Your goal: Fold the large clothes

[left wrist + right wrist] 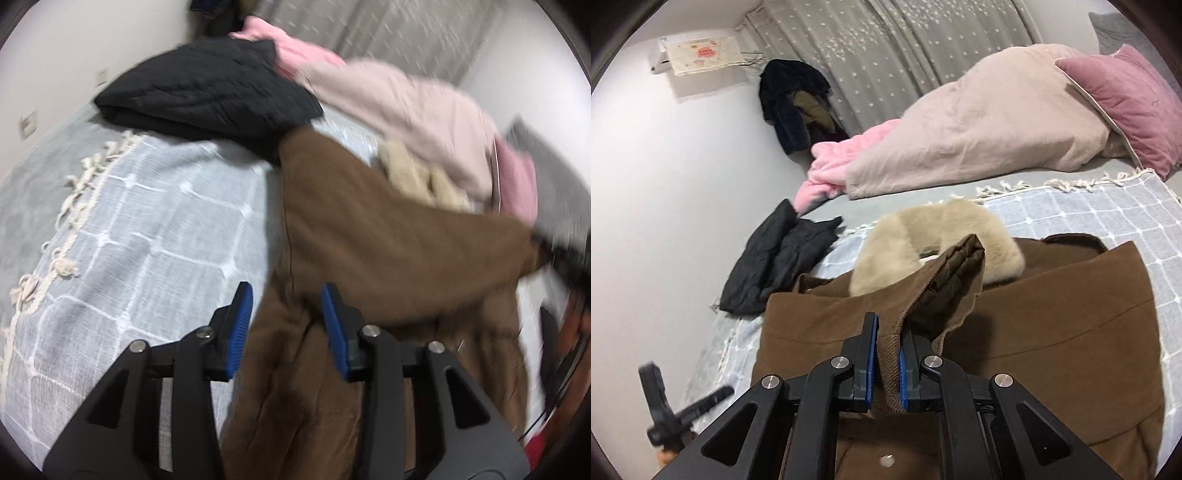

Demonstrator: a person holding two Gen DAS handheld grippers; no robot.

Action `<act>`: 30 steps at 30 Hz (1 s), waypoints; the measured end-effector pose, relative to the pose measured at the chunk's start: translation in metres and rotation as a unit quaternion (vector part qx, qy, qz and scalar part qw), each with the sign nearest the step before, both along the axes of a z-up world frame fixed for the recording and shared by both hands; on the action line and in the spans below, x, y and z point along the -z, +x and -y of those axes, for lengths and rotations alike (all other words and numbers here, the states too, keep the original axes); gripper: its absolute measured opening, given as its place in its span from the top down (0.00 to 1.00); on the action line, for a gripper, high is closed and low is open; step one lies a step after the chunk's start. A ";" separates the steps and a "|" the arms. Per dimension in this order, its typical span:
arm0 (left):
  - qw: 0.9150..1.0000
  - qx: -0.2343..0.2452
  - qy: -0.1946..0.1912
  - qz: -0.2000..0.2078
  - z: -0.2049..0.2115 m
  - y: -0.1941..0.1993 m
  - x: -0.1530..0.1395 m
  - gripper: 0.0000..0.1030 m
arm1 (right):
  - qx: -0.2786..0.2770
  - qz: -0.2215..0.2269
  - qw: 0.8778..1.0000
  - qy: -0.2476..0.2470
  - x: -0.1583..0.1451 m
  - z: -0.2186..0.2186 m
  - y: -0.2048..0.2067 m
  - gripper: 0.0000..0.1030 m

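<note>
A brown coat [1034, 332] with a cream fur collar [942, 229] lies spread on the bed. My right gripper [888, 325] is shut on a fold of the coat's sleeve end, which stands raised above the coat's body. In the left wrist view the brown coat [369, 221] stretches toward the right edge, where the other gripper shows only as a dark blur. My left gripper [286, 288] is over the coat's left edge. Its blue pads [240, 332] stand apart with the fabric between them, and I see no pinch.
A grey-blue checked throw [129, 221] with a fringed edge covers the bed. A folded black garment [775, 258] lies left of the coat near the wall. Behind it are a pale pink duvet [979, 147], a pink fleece [827, 162] and a pink pillow [1126, 103].
</note>
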State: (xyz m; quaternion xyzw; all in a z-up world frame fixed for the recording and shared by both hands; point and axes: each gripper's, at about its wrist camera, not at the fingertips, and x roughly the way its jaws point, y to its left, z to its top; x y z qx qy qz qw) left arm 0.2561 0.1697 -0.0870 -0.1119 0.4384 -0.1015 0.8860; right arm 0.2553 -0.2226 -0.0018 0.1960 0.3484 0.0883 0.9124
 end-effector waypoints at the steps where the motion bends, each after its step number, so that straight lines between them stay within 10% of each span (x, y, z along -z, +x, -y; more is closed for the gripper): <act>1: 1.000 0.013 0.015 -0.005 0.006 0.000 0.005 0.50 | 0.002 -0.005 1.000 0.001 0.001 0.001 0.002 0.92; 10: 0.997 0.047 0.057 -0.021 0.037 0.010 0.034 0.47 | -0.006 0.013 1.000 0.026 -0.023 0.011 0.002 0.92; 15: 0.994 -0.086 0.055 -0.026 0.008 0.020 0.040 0.62 | -0.026 0.040 0.999 0.013 -0.034 0.004 -0.008 0.93; 23: 0.989 -0.091 0.044 -0.107 -0.006 0.008 0.029 0.61 | 0.069 -0.135 0.988 0.006 0.096 0.058 -0.016 0.93; 26: 0.990 -0.099 0.012 -0.100 -0.017 0.000 0.013 0.61 | 0.063 -0.149 0.985 0.060 0.115 0.071 -0.022 0.92; 30: 0.993 -0.112 -0.005 -0.031 -0.022 -0.006 -0.016 0.57 | 0.042 -0.120 0.985 0.117 0.103 0.074 -0.014 0.67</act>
